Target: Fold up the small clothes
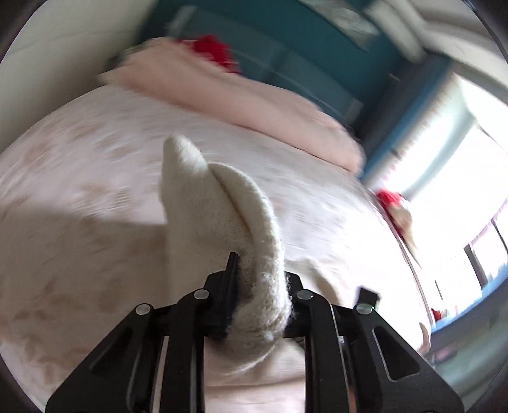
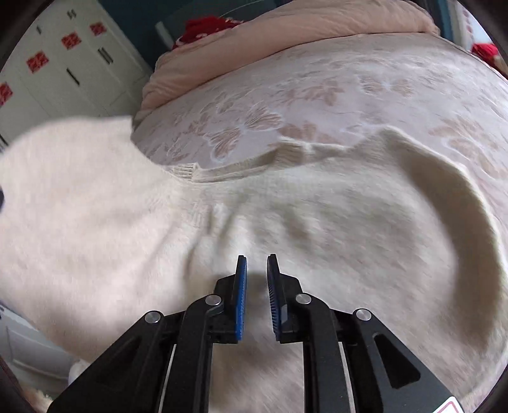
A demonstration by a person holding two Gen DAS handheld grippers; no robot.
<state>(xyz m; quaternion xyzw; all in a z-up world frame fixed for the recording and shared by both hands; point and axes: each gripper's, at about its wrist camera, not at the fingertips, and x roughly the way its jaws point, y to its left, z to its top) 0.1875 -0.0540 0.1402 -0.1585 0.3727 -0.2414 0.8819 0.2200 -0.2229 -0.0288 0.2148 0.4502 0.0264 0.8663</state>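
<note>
A cream fuzzy sweater point(image 2: 317, 228) lies spread on the bed, its ribbed neckline point(image 2: 235, 165) toward the far side. My left gripper point(image 1: 254, 279) is shut on a folded edge of the sweater point(image 1: 222, 203) and holds it lifted above the bed. My right gripper point(image 2: 256, 267) hovers just over the sweater's middle with its blue-padded jaws a small gap apart, holding nothing. At the left of the right wrist view a part of the sweater point(image 2: 70, 197) is raised and blurred.
The bed has a pale floral bedspread point(image 2: 349, 95). A pink quilt point(image 2: 285, 38) lies folded along its far edge with a red item point(image 2: 206, 28) behind it. White cabinets point(image 2: 63, 70) stand to the left, and a bright window point(image 1: 460, 178) is on the right.
</note>
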